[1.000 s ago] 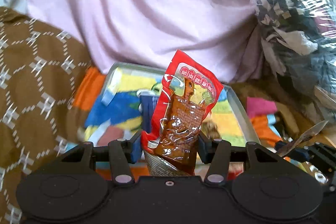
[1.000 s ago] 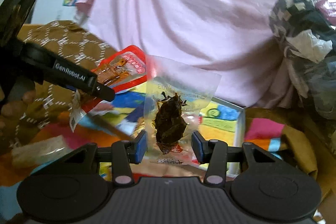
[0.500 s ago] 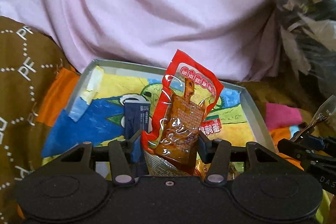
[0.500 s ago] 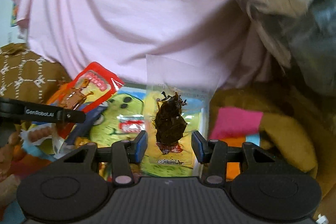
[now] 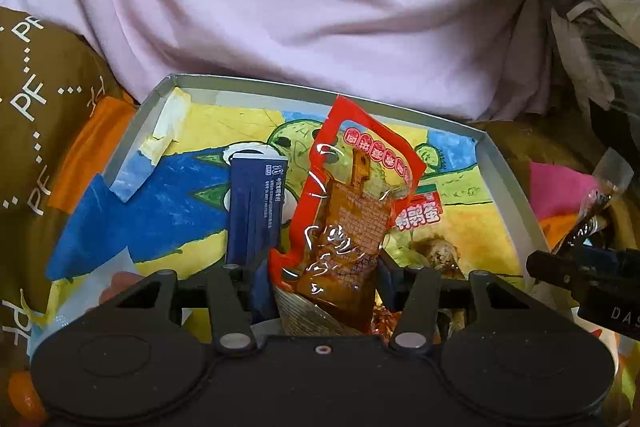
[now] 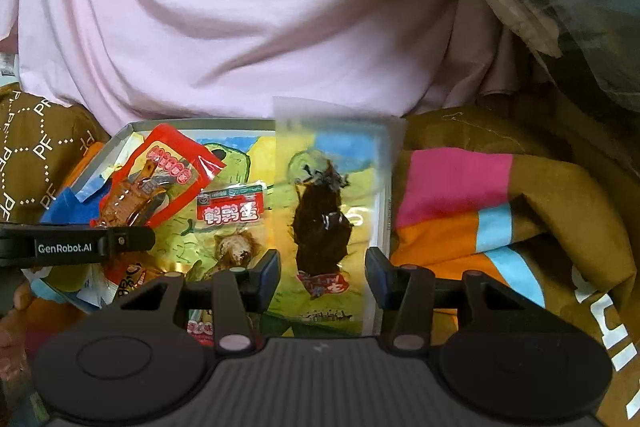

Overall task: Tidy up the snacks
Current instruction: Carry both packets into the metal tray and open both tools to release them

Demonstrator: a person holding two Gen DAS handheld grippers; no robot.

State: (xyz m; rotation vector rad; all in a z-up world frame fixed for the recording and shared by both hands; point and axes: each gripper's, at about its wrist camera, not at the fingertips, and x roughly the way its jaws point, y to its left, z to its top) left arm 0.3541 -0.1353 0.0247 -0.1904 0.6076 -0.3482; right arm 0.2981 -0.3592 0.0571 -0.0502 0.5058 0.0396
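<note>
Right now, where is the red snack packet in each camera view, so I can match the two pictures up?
Left wrist: the red packet stands upright at centre, clamped in the left tool.
Right wrist: the red packet sits at left, tilted, above the left tool's black arm.
Shared landmark: the grey tray with the cartoon lining lies below the packet in both.

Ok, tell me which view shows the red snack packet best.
The left wrist view: the red snack packet stands upright, large and centred, between the left gripper fingers, label readable. The right wrist view shows it smaller, tilted at the left, over the tray.
</note>
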